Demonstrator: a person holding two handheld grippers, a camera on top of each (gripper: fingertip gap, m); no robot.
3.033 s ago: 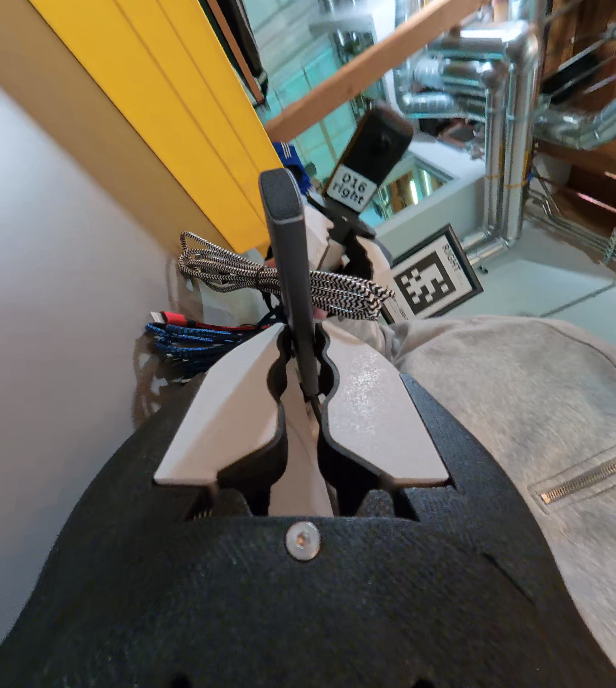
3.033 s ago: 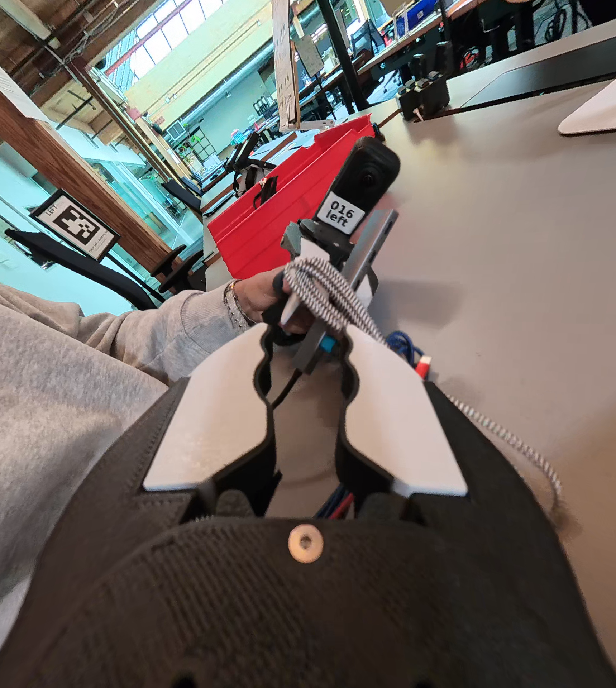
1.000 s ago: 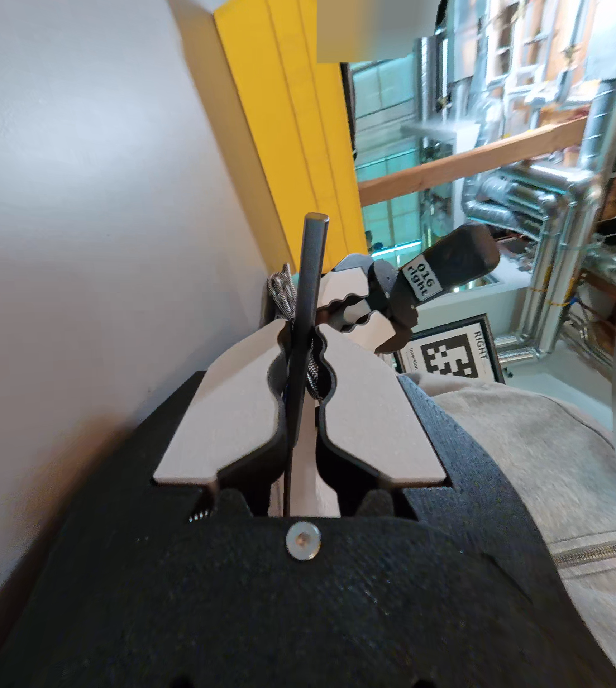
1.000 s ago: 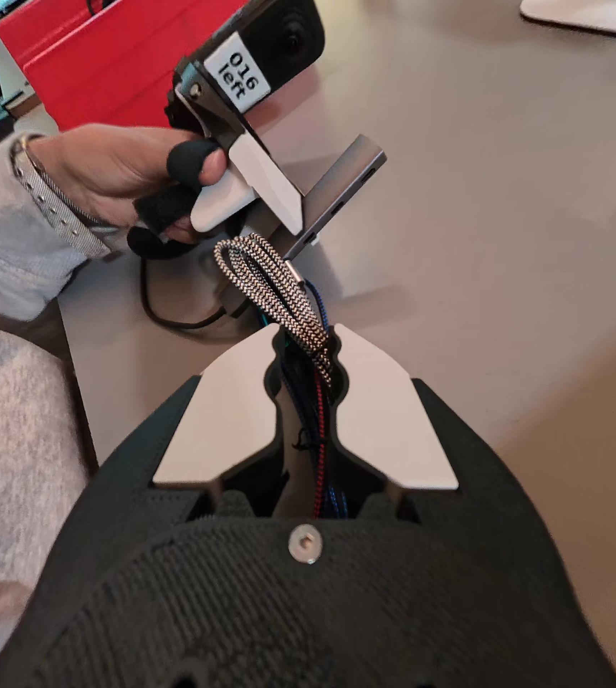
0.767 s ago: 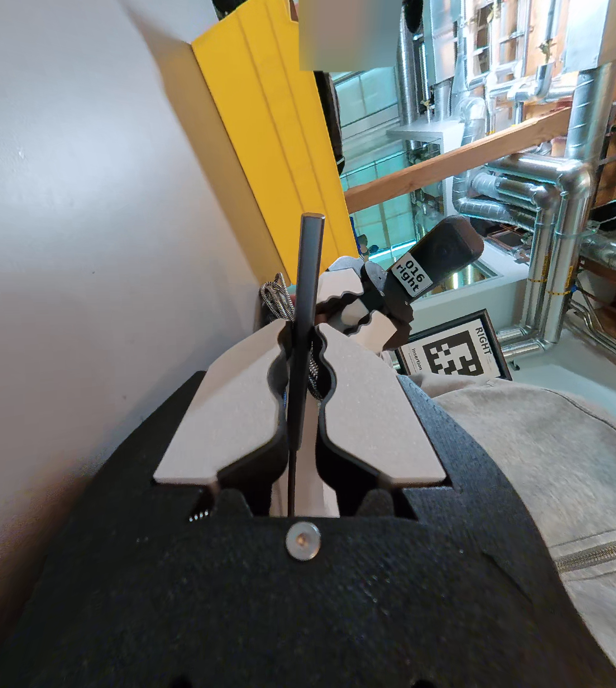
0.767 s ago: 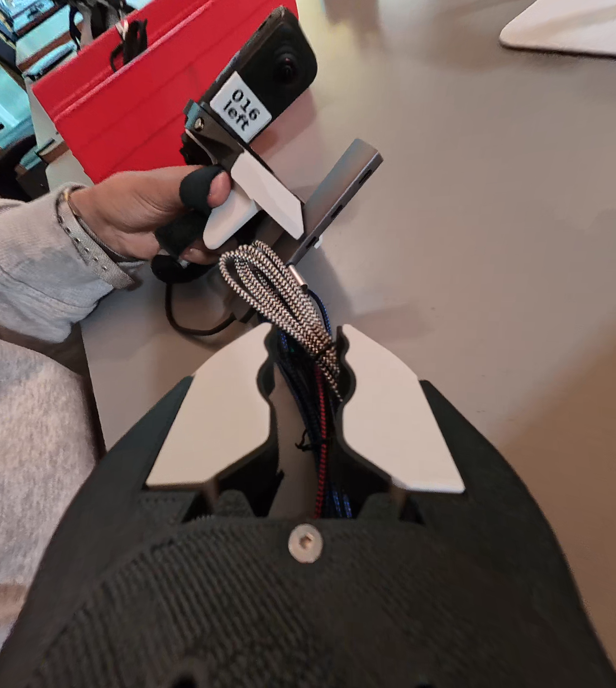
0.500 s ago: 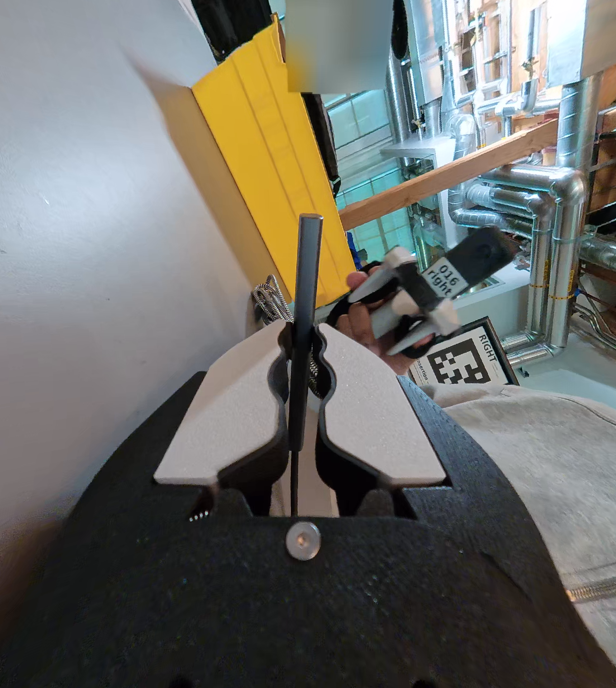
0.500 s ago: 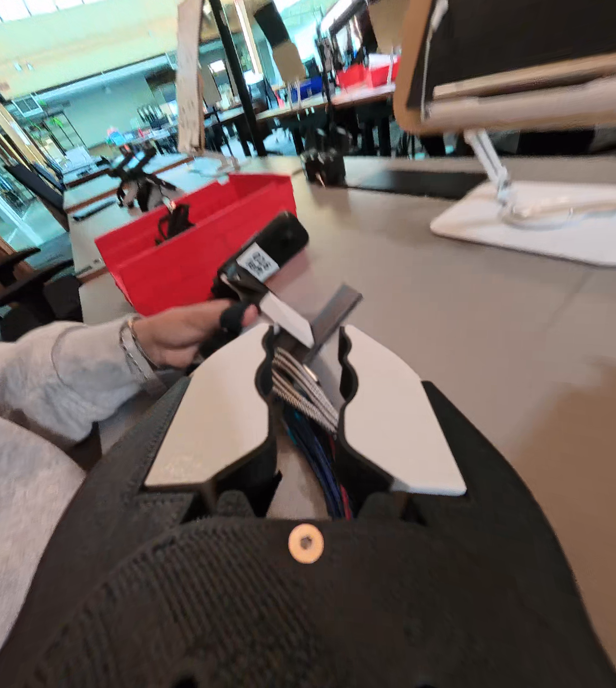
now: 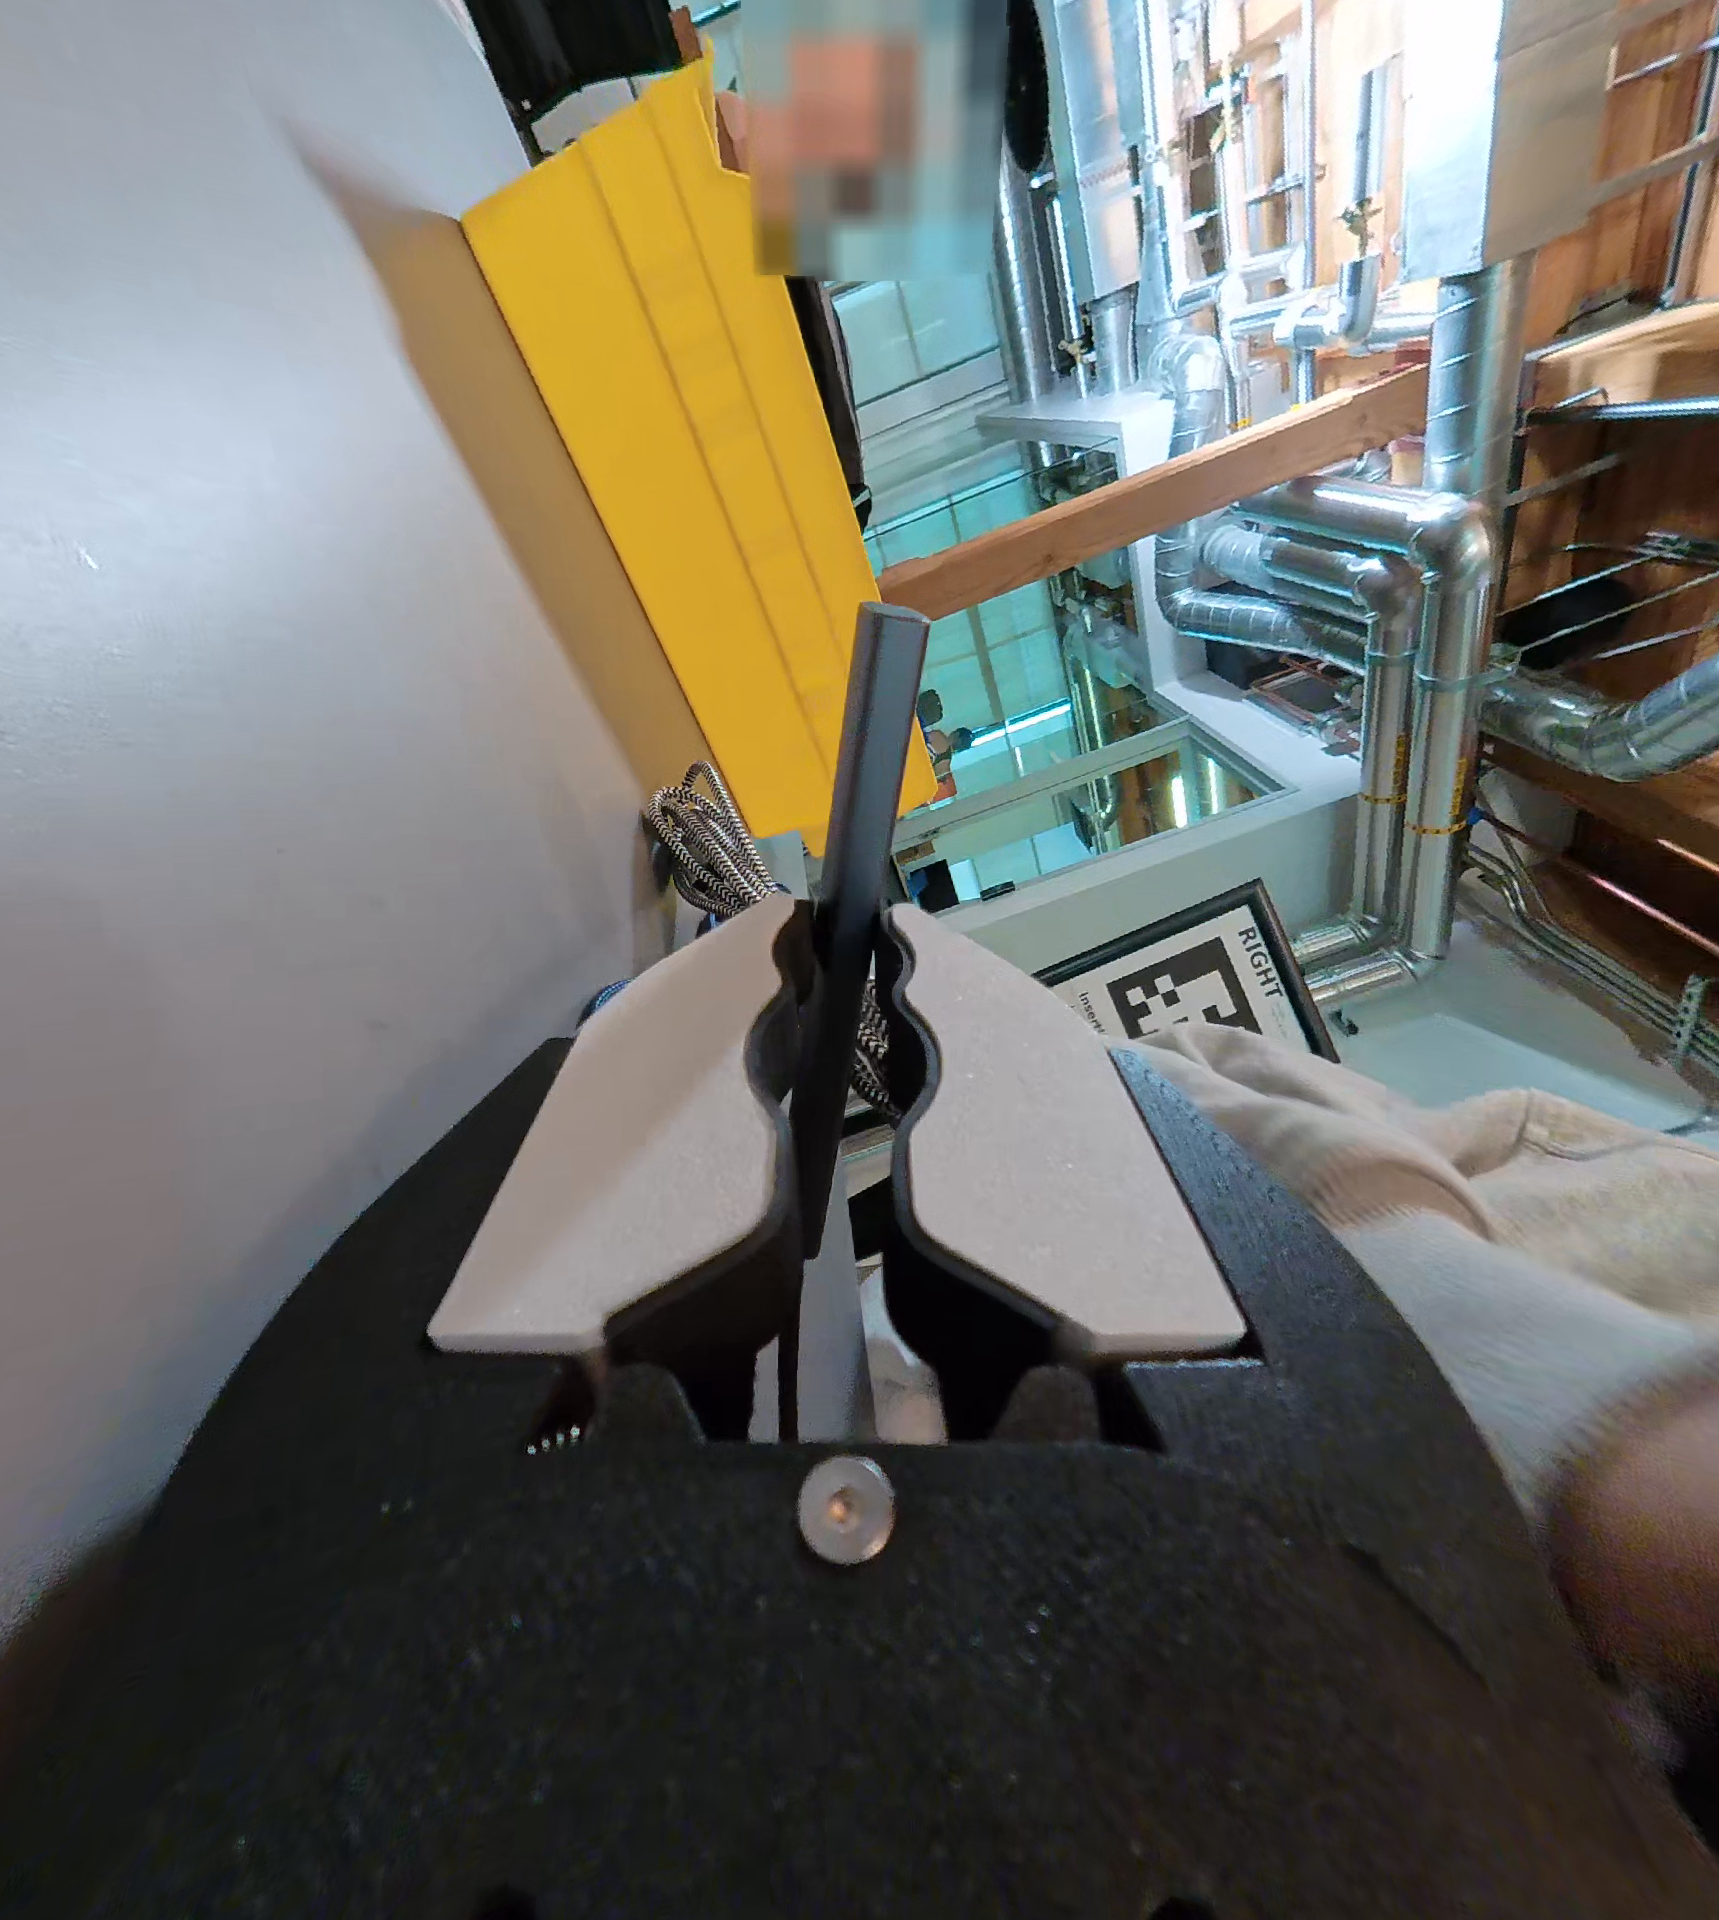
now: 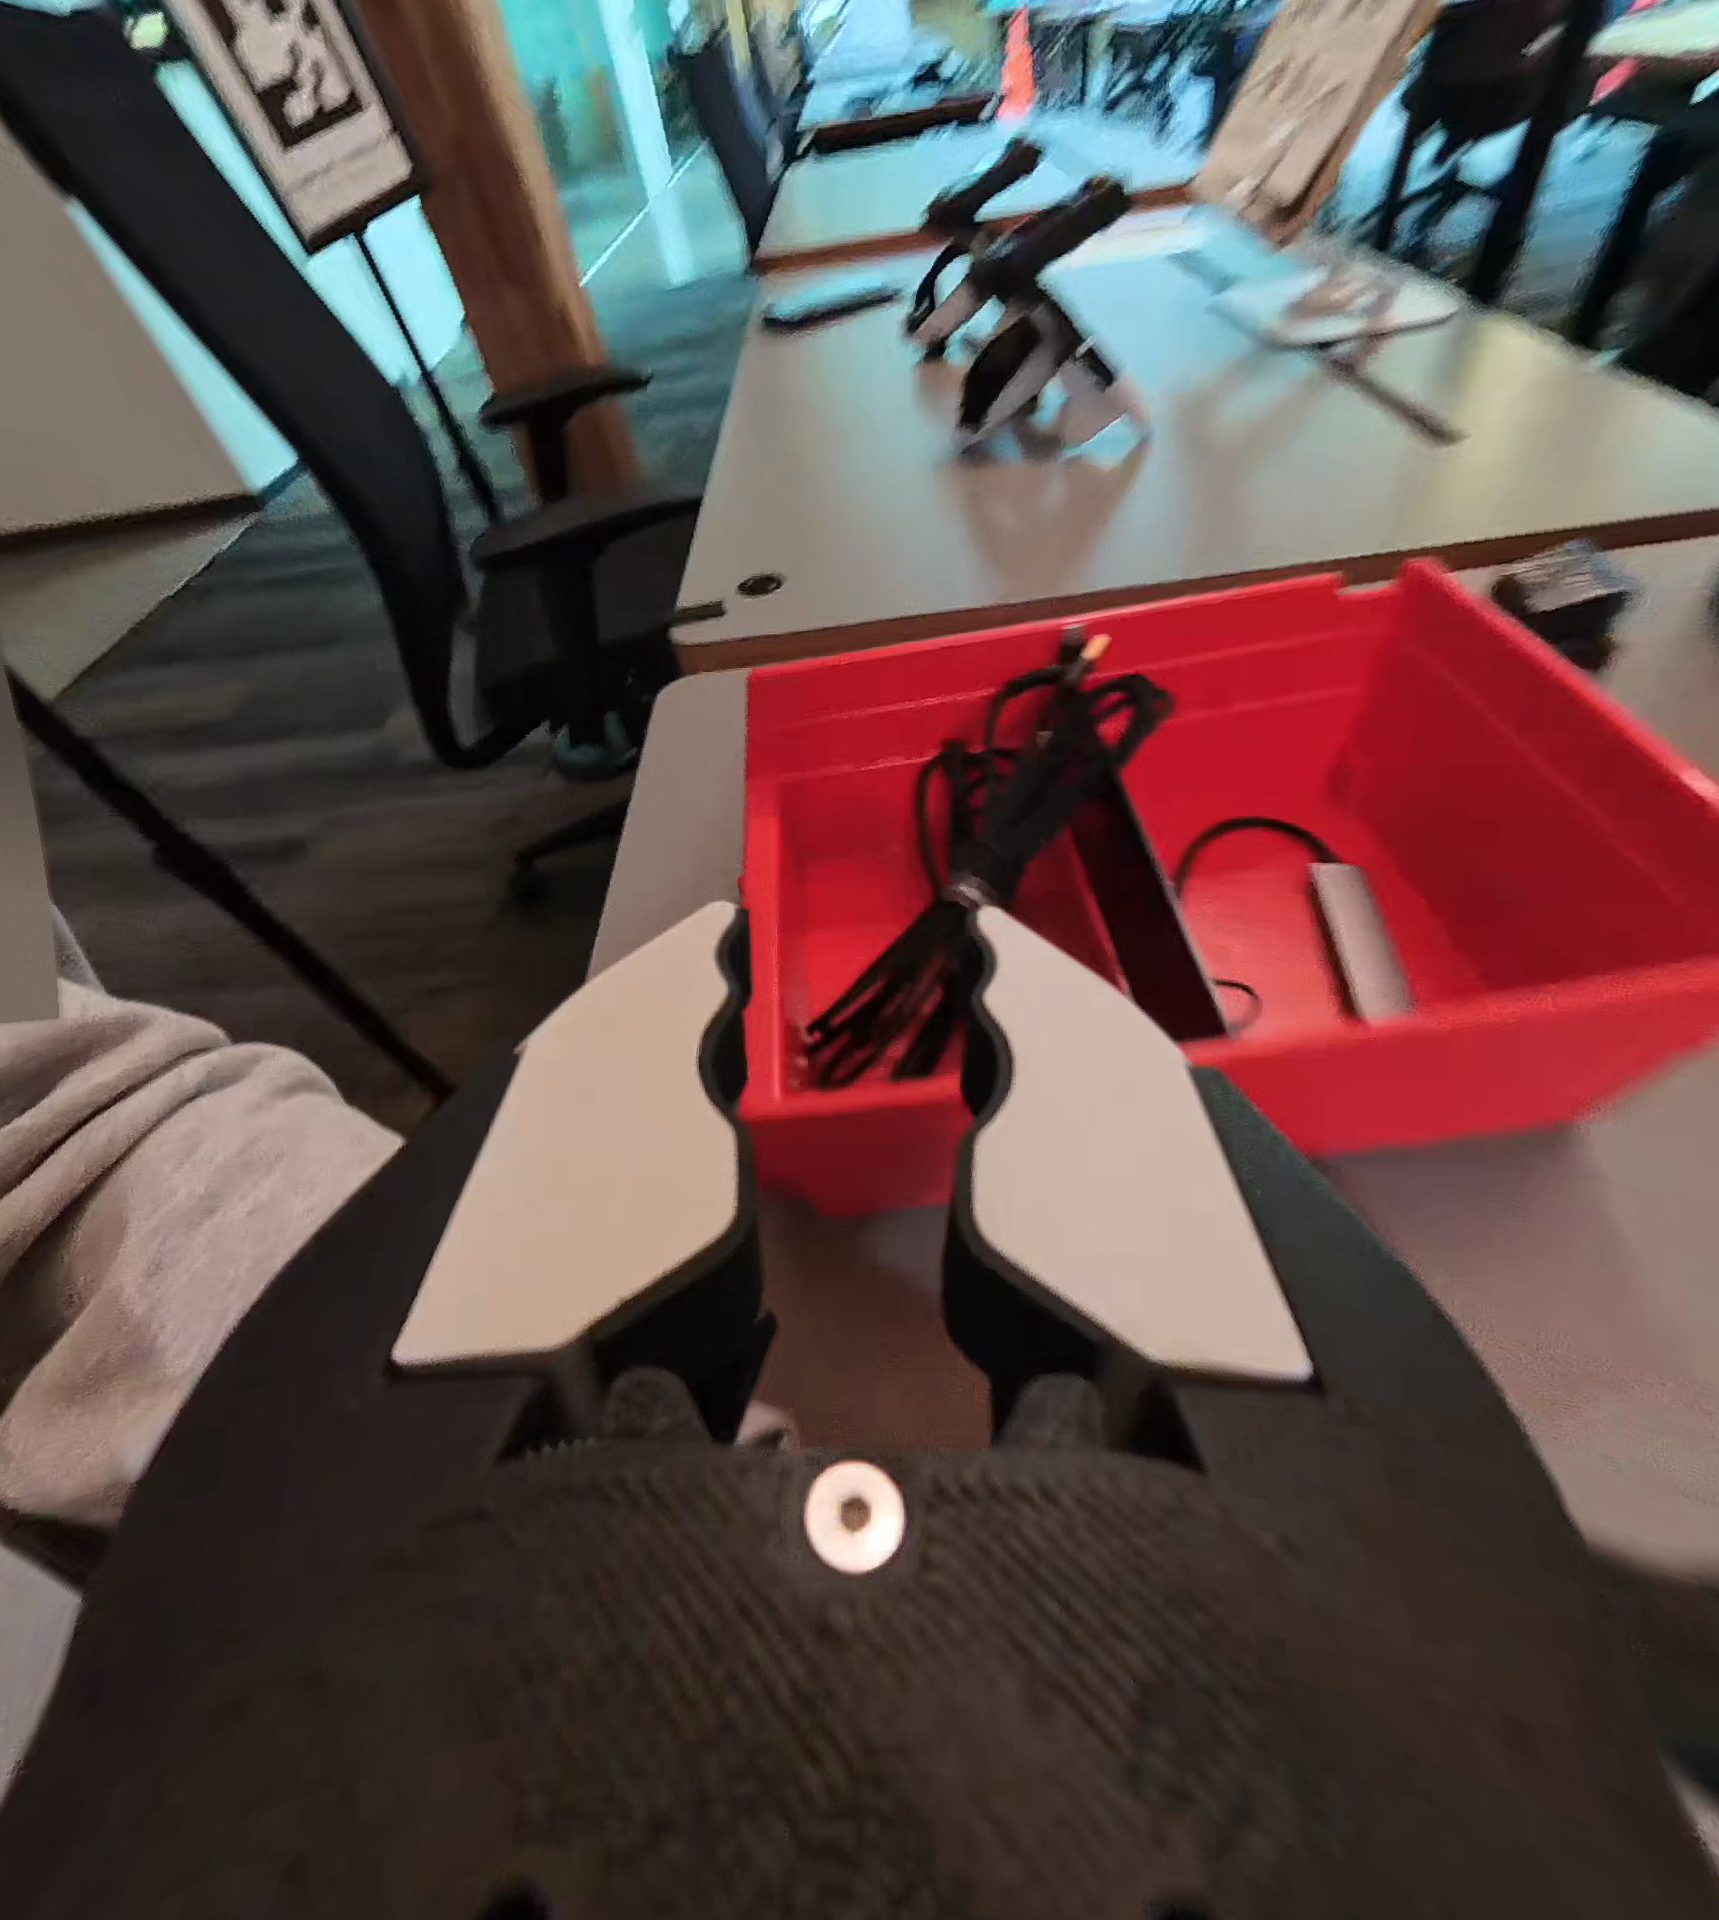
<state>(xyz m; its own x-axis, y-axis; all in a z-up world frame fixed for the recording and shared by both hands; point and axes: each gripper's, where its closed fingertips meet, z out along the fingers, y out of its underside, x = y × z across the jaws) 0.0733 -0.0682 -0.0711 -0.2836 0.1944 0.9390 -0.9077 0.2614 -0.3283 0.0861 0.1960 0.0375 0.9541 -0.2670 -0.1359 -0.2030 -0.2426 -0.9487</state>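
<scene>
Left tongs (image 9: 844, 935) pinch a hub (image 9: 860, 831); right tongs (image 10: 855, 935) spread, holding nothing.

In the left view the slim dark hub stands edge-on at centre frame, gripped low between pressed-together tongs, with a braided cable (image 9: 704, 847) on the grey surface (image 9: 211, 623) just behind and a yellow bin (image 9: 668, 447) farther off, upper centre. In the right view a red bin (image 10: 1457, 1049) sits mid-frame holding a black cable (image 10: 1000, 831) left and a grey hub (image 10: 1354, 935) right. The low grip looks wobbly; steady, slow handling would suit.

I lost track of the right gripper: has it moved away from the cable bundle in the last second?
Yes. The right gripper now stands open and empty, facing the red bin, no longer around the cables by the left gripper.
</scene>
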